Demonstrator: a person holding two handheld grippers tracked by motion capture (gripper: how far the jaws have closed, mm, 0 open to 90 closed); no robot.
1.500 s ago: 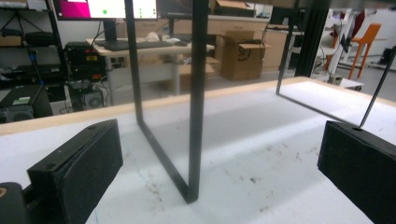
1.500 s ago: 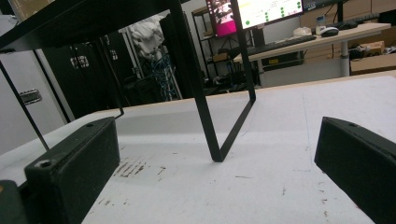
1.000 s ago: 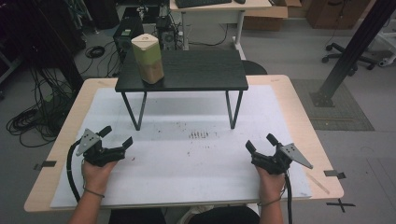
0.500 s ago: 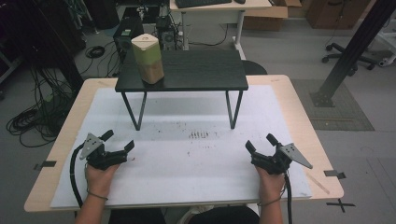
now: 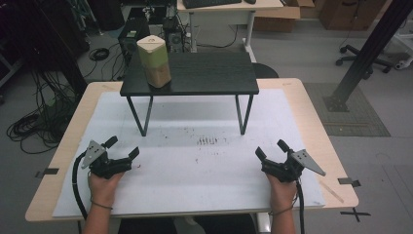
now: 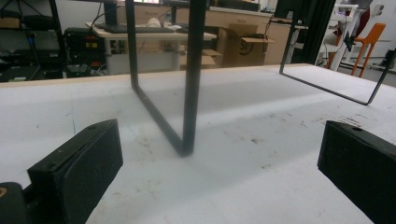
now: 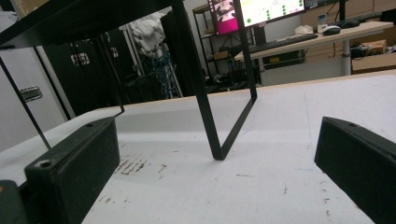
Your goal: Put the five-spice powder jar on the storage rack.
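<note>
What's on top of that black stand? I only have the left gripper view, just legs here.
Observer: A tan carton stands upright at the left rear corner of the black stand.
Operator: Is either gripper holding anything?
Observer: No. The left gripper and right gripper are both open and empty, low over the white mat.
Operator: Anything under the stand?
Observer: Nothing but mat, with dark scuff marks just in front of it.

Two grippers [image 5: 121, 149] [image 5: 272, 149], one black stand [image 5: 195, 73], one beige carton [image 5: 154, 62].
</note>
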